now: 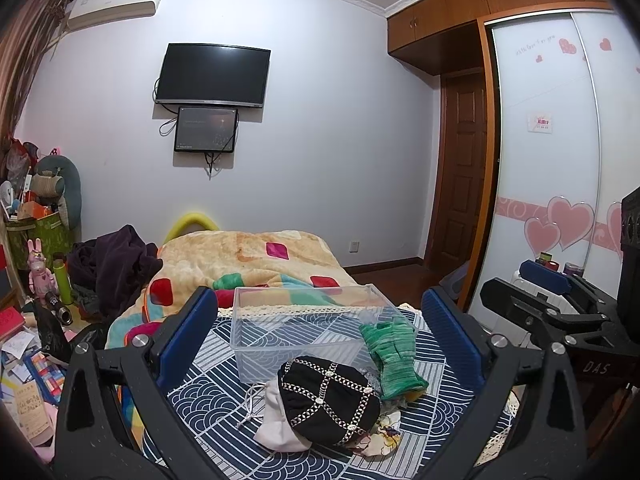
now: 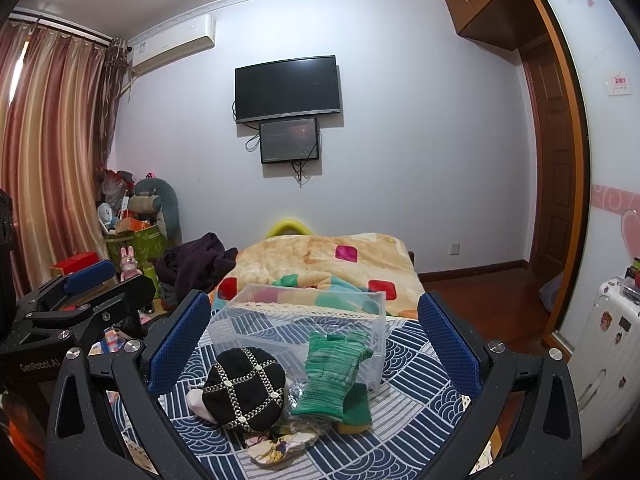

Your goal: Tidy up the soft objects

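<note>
Nothing yet in clear plastic bin (image 1: 316,322); black studded hat (image 2: 243,388), green knit gloves (image 2: 334,374) outside; left gripper (image 1: 318,332) and right gripper (image 2: 316,344) spread wide, empty.

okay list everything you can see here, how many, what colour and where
Clear plastic bin: one, transparent, empty, on the patterned cloth.
Black hat: one, black with pale lattice trim, in front of the bin.
Green glove: one, green knit, against the bin's front.
White pouch: one, off-white, partly under the hat.
Blanket: one, orange with coloured squares, behind the bin.
Television: one, black, on the wall.
Left gripper: one, black with blue pads, open.
Right gripper: one, same colours, open.
</note>
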The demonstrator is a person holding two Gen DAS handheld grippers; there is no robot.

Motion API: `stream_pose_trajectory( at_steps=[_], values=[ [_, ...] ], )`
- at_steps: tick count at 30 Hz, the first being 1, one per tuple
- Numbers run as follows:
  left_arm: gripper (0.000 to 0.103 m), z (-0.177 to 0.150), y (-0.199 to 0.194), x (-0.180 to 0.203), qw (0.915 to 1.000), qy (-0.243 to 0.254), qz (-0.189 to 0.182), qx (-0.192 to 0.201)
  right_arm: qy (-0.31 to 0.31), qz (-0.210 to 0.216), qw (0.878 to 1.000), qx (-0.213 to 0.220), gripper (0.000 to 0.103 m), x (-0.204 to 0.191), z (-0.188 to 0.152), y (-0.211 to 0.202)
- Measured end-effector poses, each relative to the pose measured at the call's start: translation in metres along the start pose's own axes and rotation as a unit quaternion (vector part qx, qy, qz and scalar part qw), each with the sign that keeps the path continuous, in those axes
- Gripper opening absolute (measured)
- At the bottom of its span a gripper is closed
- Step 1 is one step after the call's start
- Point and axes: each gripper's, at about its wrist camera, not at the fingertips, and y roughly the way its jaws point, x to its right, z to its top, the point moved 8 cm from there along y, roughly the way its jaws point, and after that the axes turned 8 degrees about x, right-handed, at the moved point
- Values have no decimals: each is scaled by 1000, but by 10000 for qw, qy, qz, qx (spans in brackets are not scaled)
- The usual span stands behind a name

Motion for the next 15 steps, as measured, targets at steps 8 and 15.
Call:
stream_pose_trajectory(
  at_steps=[8,15],
  values=[
    [103,1,-1,-1,10000,-17,-11,14,-2,6,10000,10,103,0,0,0],
    [103,-4,5,-1,10000,-32,32,-66,1,-19,10000,-25,103,-1,-2,2]
  ],
)
